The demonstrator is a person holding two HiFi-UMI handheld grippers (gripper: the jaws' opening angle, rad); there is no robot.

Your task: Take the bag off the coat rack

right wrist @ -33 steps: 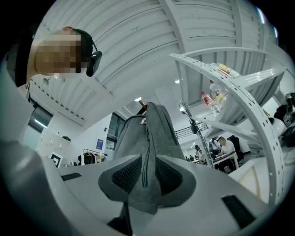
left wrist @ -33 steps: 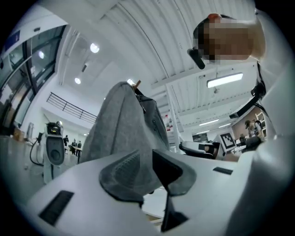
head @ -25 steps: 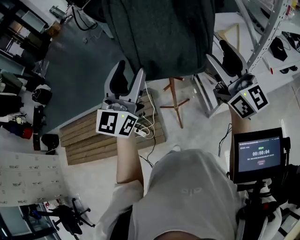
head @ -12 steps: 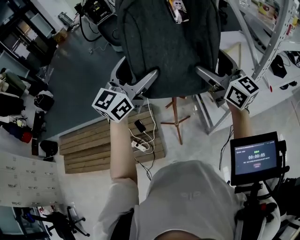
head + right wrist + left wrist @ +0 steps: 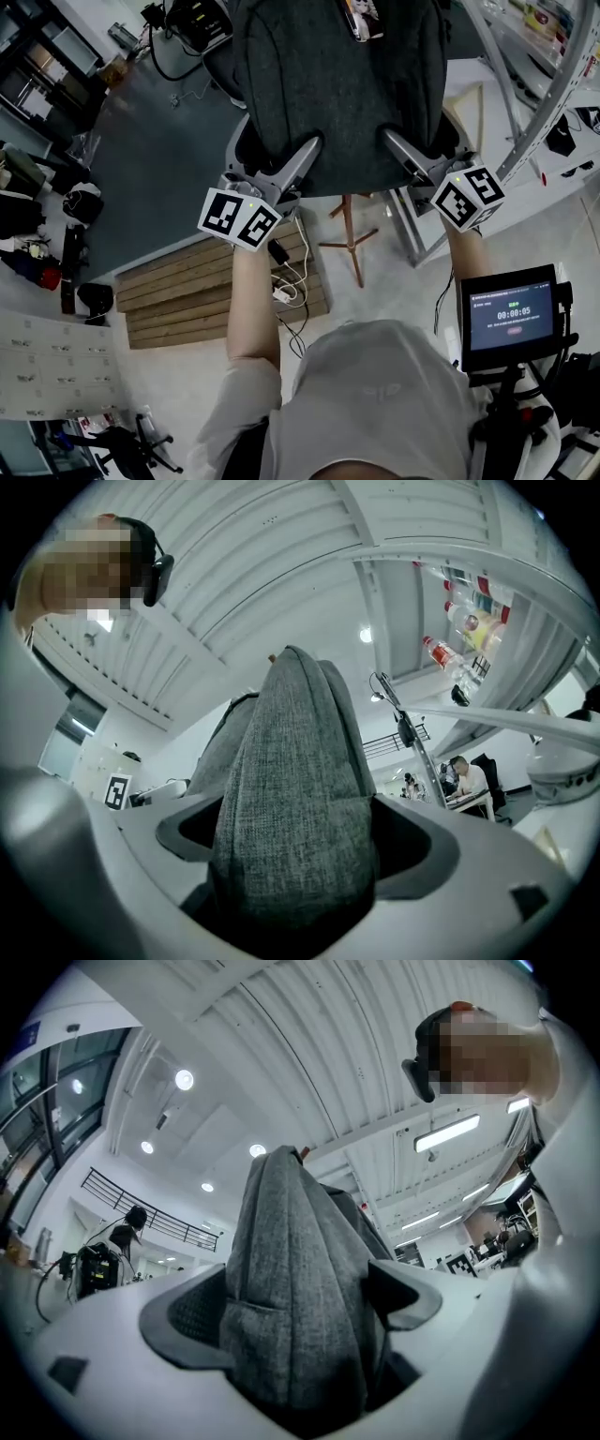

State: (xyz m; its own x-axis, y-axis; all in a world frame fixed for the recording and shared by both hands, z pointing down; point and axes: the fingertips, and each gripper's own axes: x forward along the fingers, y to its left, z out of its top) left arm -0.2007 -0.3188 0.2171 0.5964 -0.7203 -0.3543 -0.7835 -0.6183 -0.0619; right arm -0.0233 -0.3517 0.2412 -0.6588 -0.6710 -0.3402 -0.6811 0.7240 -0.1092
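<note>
A dark grey fabric bag (image 5: pixel 337 84) hangs on a wooden coat rack whose legs (image 5: pixel 352 239) stand on the floor below it. My left gripper (image 5: pixel 279 155) is at the bag's lower left corner and my right gripper (image 5: pixel 422 141) at its lower right corner. Both are held wide open with the bag's bottom edge between the jaws. In the left gripper view the grey bag (image 5: pixel 300 1241) fills the gap between the pads of my left gripper (image 5: pixel 300 1307). The right gripper view shows the same bag (image 5: pixel 300 742) filling my right gripper (image 5: pixel 295 846). I see no squeeze in the fabric.
A wooden pallet (image 5: pixel 216 281) with a power strip and cables (image 5: pixel 281 292) lies on the floor under my left arm. A metal shelf frame (image 5: pixel 553 94) rises at the right. A small screen (image 5: pixel 511 314) is mounted by my right arm. A person sits at a desk (image 5: pixel 466 778).
Both grippers have risen to the bag and spread their jaws wider. The bag's lower corners, clear of the jaws a second ago, now sit between them.
</note>
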